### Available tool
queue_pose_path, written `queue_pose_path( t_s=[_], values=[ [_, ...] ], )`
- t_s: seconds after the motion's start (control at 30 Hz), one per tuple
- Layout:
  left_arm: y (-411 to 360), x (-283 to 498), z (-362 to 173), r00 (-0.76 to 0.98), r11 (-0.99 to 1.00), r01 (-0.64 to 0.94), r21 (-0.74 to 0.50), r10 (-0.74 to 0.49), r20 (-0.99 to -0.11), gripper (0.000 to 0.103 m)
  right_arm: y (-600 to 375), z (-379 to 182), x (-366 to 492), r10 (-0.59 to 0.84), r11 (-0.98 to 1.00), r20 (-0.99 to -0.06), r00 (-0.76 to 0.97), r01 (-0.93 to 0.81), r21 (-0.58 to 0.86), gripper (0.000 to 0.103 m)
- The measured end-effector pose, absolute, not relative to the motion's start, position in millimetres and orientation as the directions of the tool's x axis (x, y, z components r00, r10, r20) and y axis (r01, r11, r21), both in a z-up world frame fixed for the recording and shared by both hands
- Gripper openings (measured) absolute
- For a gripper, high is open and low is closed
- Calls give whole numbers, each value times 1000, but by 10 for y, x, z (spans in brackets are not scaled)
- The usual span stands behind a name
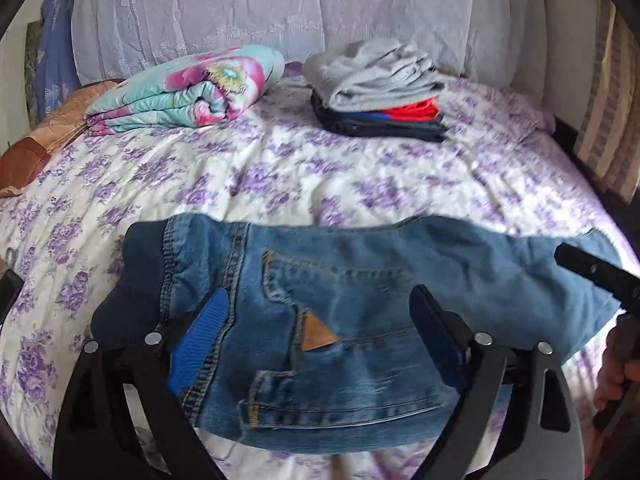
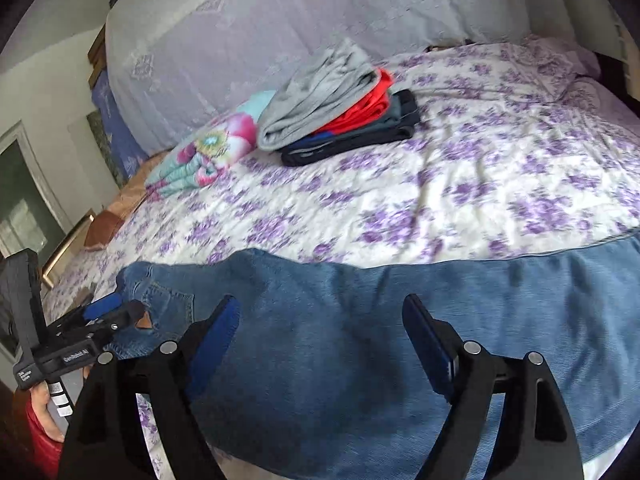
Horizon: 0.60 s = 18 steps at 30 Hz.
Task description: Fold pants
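faded blue denim pants (image 1: 320, 320) lie folded on the purple-flowered bedsheet (image 1: 280, 172), left gripper (image 1: 320, 320) and right gripper (image 2: 320, 332) both spread wide above; careless closing could rumple the fold.

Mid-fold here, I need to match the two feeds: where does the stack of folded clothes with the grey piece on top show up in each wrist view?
Left wrist view: the stack of folded clothes sits upper centre-right, at the far side of the bed.
Right wrist view: the same stack sits upper centre, slightly left, tilted.
Shared landmark: the floral folded blanket lies just left of the stack in both views.
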<state>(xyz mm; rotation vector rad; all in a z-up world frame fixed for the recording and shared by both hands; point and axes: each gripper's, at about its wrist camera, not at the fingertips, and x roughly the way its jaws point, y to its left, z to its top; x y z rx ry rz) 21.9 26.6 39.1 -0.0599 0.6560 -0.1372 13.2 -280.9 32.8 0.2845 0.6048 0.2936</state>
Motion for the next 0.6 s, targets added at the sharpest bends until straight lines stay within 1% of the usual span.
queue_pose_path(
  t_s=[0.07, 0.13, 0.17, 0.2, 0.23, 0.27, 0.3, 0.33, 0.4, 0.47, 0.53, 0.6],
  values=[
    [118, 266, 454, 779, 976, 168, -138, -217, -589, 97, -3034, 276, 162, 322, 924, -540, 778, -135, 357, 89],
    [-109, 386, 371, 744, 968, 212, -138, -251, -619, 97, -3132, 56, 274, 286, 937, -630, 722, -75, 340, 89],
    [-229, 446, 275, 718, 963, 233, -137, -266, -643, 97, -3161, -62, 317, 302, 934, -651, 696, -78, 349, 89],
    [-350, 506, 140, 681, 954, 266, -137, -286, -674, 97, -3185, -83, 279, 318, 928, -627, 711, -98, 360, 89],
    [-464, 574, -33, 643, 951, 287, -114, -279, -713, 98, -3219, -52, 205, 315, 925, -607, 730, -93, 368, 89],
    [-546, 564, -130, 663, 960, 278, -48, -227, -713, 98, -3289, 10, 121, 306, 921, -586, 750, -77, 383, 89],
    [-592, 533, -123, 676, 961, 277, -11, -203, -709, 98, -3405, 83, 22, 305, 911, -551, 777, -68, 407, 89],
    [-588, 497, -97, 687, 959, 285, -15, -215, -694, 98, -3569, 153, -91, 292, 900, -514, 807, -49, 434, 89],
    [-495, 506, -114, 675, 953, 294, -76, -264, -689, 98, -3987, 256, -303, 217, 872, -470, 855, 47, 488, 89],
    [-410, 500, -100, 674, 944, 301, -134, -310, -671, 98, -4415, 260, -465, 139, 835, -466, 874, 150, 530, 89],
    [-404, 497, -104, 674, 942, 304, -145, -320, -666, 98, -4772, 163, -575, 79, 791, -495, 865, 247, 559, 89],
    [-410, 503, -99, 673, 943, 303, -136, -313, -670, 98, -5023, 8, -604, 121, 725, -506, 854, 273, 633, 87]
  ],
)
